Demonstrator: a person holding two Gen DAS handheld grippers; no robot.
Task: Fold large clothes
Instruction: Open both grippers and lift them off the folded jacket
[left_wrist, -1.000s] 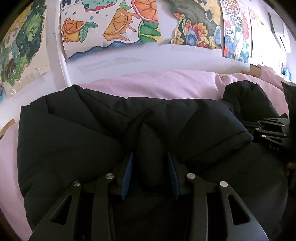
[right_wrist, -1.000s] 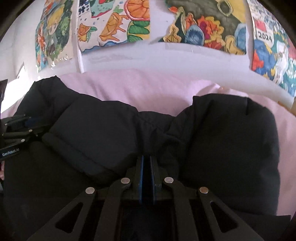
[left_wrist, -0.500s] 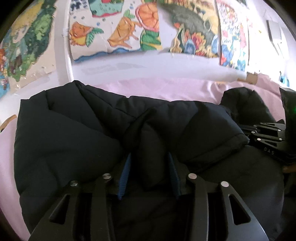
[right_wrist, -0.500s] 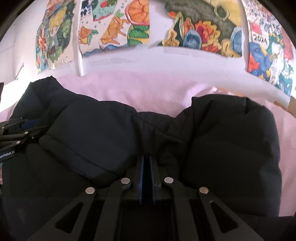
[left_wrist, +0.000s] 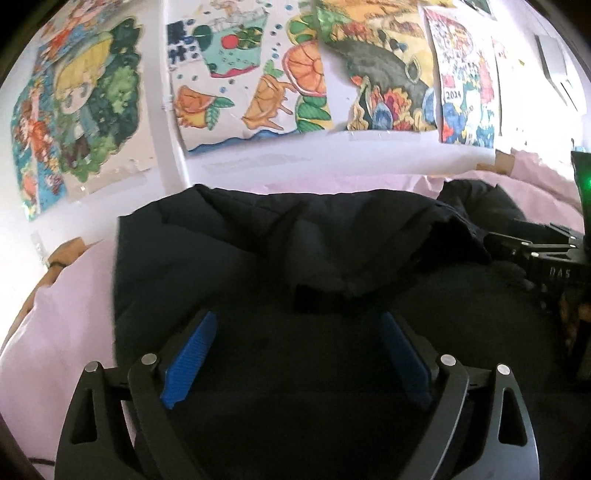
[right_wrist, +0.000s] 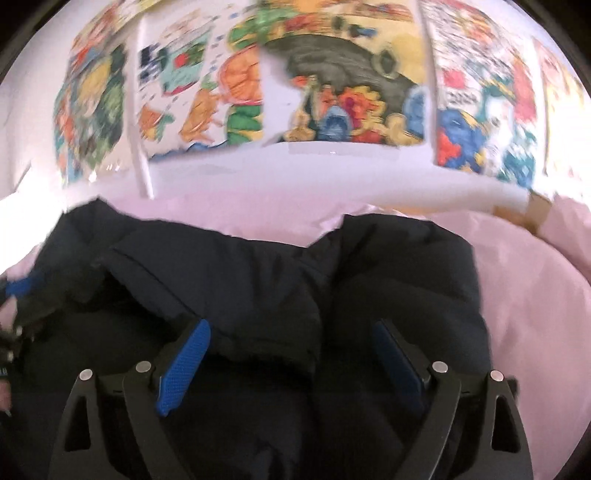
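Observation:
A black padded jacket (left_wrist: 258, 251) lies folded on a pink sheet (left_wrist: 55, 332), its far half doubled over the near half. My left gripper (left_wrist: 299, 325) hovers above the jacket's left part, its jaws opening wide, with nothing pinched between the blue pads (left_wrist: 192, 354). In the right wrist view the same jacket (right_wrist: 406, 280) spreads below my right gripper (right_wrist: 291, 332), whose jaws are also opening, and only loose fabric lies under them. The right gripper shows at the right edge of the left wrist view (left_wrist: 546, 258). That right wrist view is blurred.
A white wall with several colourful drawings (left_wrist: 251, 74) rises just behind the bed. Pink sheet (right_wrist: 535, 295) lies bare to the right of the jacket. A brown edge (left_wrist: 62, 254) shows at the far left, and another (right_wrist: 532, 214) at the far right.
Both grippers let go of the jacket folds that they held and opened wide. Both pulled back and rose, so more wall shows. The released fabric has settled flat.

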